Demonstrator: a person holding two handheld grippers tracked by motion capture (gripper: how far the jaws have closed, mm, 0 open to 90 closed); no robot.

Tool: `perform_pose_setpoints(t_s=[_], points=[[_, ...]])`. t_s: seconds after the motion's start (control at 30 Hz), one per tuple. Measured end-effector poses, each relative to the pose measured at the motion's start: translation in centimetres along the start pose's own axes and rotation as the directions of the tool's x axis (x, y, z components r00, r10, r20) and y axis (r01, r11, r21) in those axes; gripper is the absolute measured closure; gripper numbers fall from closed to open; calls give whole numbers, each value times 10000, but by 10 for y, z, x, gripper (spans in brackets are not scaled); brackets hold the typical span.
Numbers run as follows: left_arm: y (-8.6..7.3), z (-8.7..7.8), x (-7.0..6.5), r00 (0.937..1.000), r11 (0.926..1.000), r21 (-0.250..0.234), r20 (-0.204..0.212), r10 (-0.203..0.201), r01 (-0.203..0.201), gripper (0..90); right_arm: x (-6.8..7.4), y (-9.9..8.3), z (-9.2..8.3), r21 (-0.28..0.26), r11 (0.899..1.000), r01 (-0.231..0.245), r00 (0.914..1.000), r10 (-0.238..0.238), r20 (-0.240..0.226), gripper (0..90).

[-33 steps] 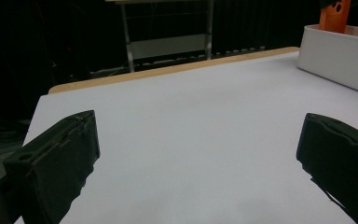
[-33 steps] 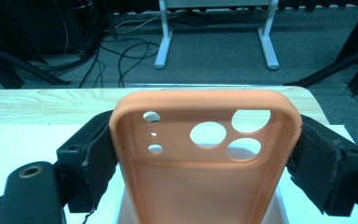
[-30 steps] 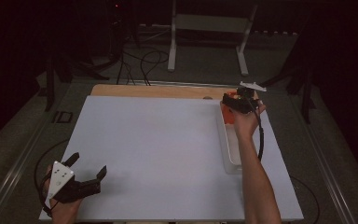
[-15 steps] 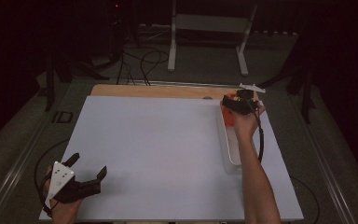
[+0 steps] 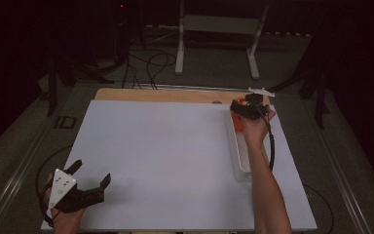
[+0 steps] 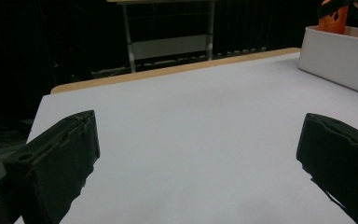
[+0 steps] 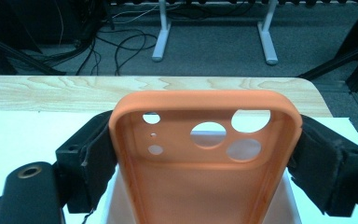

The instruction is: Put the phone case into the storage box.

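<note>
An orange phone case [image 7: 205, 163] with round camera holes is clamped by its long sides between the jaws of my right gripper [image 7: 205, 158]. That right gripper [image 5: 243, 109] hovers over the far end of a long white tray [image 5: 237, 156] at the table's right. The case [image 6: 333, 16] also peeks above the tray's wall [image 6: 335, 60] in the left gripper view. My left gripper [image 5: 90, 178] rests at the near left corner of the table, jaws wide apart and holding nothing. The left gripper [image 6: 200, 158] looks across bare white surface.
A white sheet [image 5: 165, 156] covers most of the wooden table [image 5: 165, 95]. Beyond the far edge stand a white metal frame [image 5: 214, 44] and loose cables [image 5: 146, 63] on the grey floor. Dark stands flank both sides.
The right gripper with the orange case has shifted only slightly over the tray's far end. The left gripper has stayed put.
</note>
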State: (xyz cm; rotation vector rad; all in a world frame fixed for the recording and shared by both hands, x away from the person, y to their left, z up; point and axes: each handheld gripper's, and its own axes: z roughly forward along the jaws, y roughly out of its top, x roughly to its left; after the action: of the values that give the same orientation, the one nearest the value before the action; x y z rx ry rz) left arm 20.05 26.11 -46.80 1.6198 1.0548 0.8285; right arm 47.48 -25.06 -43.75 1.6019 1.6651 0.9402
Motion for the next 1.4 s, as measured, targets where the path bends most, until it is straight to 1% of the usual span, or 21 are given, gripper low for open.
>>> perform_pose_setpoints(t_s=[0.57, 0.6, 0.67, 0.73, 0.77, 0.83, 0.87, 0.93, 0.97, 1.0, 1.07, 1.2, 1.4], points=[[0, -1, 1, 10000, 10000, 4, 14, -13, 13, 3, 1, 0, 3, -102, 9999, -138, 9998, 139, 120, 142], [0, -1, 1, 10000, 10000, -15, 5, -31, 31, 3, 2, 0, 4, -109, 9998, -176, 9998, 177, 125, 122], [0, -1, 1, 10000, 10000, -5, 19, -27, 27, 3, 1, -1, 5, -55, 9995, -304, 9995, 303, -60, 92], [0, -1, 1, 10000, 10000, -8, 25, -22, 22, 3, 1, -1, 5, -14, 9995, -321, 9995, 321, -59, 85], [0, -1, 1, 10000, 10000, 0, 25, -16, 16, 3, 1, -1, 6, 1, 9992, -390, 9991, 390, -174, 84], [0, -1, 1, 10000, 10000, 18, 25, -15, 15, 3, 1, -1, 5, -52, 9993, -365, 9992, 365, -138, 83], [0, -1, 1, 10000, 10000, 19, 24, -17, 17, 3, 1, -1, 5, -46, 9993, -383, 9990, 382, -235, 83], [0, -1, 0, 10000, 10000, 3, 27, -21, 21, 3, 2, 0, 3, -168, 9995, -284, 9994, 281, -191, 83], [0, -1, 0, 10000, 10000, -3, 25, -16, 16, 3, 1, 0, 3, -204, 9992, -335, 9991, 329, -280, 83], [0, -1, 0, 10000, 10000, -3, 24, -16, 16, 3, 1, 1, 2, -221, 9993, -304, 9993, 299, -215, 83], [0, 0, 0, 10000, 10000, 0, 21, -27, 27, 3, 0, 2, 1, -268, 9991, -315, 9992, 308, -256, 83], [-1, 0, 0, 10000, 10000, 31, 26, -10, 10, 3, -2, 2, -1, -302, 9992, -270, 9994, 263, -220, 84], [-1, 1, 0, 10000, 10000, 39, 30, -4, 4, 3, -4, 4, -5, -377, 9990, -239, 9992, 227, -320, 84]])
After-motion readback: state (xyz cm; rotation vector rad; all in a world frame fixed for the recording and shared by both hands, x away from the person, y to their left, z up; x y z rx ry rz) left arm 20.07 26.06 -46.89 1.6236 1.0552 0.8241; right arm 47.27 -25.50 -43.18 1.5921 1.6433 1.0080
